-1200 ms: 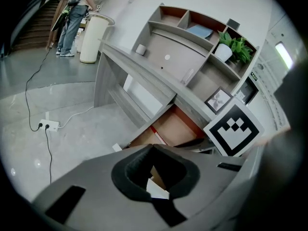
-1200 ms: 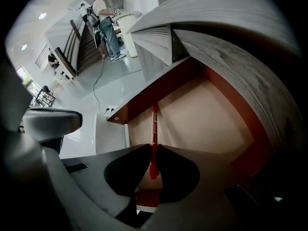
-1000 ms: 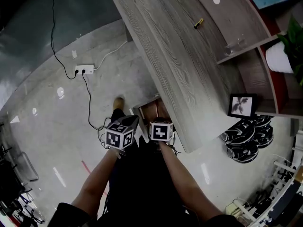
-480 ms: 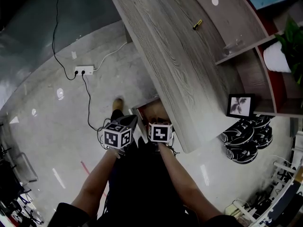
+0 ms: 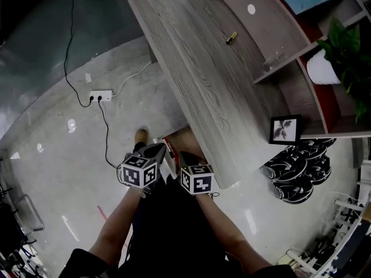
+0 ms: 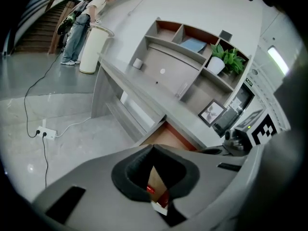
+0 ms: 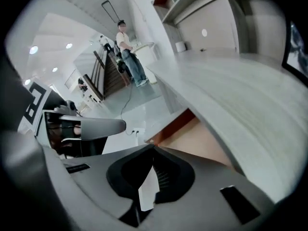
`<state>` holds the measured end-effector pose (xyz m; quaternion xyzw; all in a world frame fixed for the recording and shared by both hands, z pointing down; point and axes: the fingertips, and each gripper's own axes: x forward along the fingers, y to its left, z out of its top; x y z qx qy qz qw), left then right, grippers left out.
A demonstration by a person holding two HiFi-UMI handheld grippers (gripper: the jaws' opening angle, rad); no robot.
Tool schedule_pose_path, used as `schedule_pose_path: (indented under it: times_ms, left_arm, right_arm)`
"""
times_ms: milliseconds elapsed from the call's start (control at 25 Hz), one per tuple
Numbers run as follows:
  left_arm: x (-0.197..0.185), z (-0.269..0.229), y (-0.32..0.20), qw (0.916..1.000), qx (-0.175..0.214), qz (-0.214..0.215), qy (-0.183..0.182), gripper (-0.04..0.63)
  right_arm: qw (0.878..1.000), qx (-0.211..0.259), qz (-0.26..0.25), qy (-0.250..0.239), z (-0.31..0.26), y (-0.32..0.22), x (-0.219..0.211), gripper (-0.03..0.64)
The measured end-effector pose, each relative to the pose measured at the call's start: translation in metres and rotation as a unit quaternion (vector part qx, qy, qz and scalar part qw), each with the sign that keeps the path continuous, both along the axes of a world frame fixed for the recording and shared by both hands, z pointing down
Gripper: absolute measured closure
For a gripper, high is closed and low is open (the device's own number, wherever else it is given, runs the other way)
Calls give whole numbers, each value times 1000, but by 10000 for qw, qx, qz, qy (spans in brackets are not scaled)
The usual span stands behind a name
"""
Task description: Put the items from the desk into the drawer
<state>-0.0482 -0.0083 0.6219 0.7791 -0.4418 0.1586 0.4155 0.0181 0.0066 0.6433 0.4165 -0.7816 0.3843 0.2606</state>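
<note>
both jaws closed, empty: left gripper (image 6: pixel 153 148) tips together, right gripper (image 7: pixel 154 149) just been closing on nothing. drawer (image 5: pixel 186 138) open under desk (image 5: pixel 203 68); yellow item (image 5: pixel 231 37) far up desk. risk: hands lifting from below clip desk edge; closed jaws shove item away.

**Head view:** from above the person, facing steeply down; the tabletop (image 5: pixel 203 68) and open drawer (image 5: pixel 186 138) lie beyond the fingers (image 5: pixel 155 151).
**Left gripper view:** close behind its fingers (image 6: pixel 126 174), facing past their tips to the drawer, tabletop and shelves (image 6: pixel 192 37).
**Right gripper view:** close behind its fingers (image 7: pixel 120 177), facing under the tabletop's edge.
All three views share the drawer and tabletop.
</note>
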Motion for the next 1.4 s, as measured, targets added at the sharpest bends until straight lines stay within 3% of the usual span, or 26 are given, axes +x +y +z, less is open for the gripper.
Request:
schedule_pose_path:
  times_ms: [280,520,840,1200,1400]
  left_arm:
    - [17,-70,-18,9962,808,-139,285,598]
    - [36,-123,-25,9890,1426,-92,374,598]
    - [42,-165,-20,9801,1941,-81,413,598]
    - [57,-182,-16,9745,2212,91,377,597]
    - [64,-180,-11,9759,2160,201,255,598]
  right_arm:
    - [9861,1508,231,-666,-92,-15,11,595]
    - [9684,2293,522,-834,-153,-25,29,597]
    - [9541,2724,729,-1013,-192,-30,46,597]
    - [9426,3082,791,-1014,-214,-32,54,597]
    - [9419,3114,769,-1001,-217,-28,55,597]
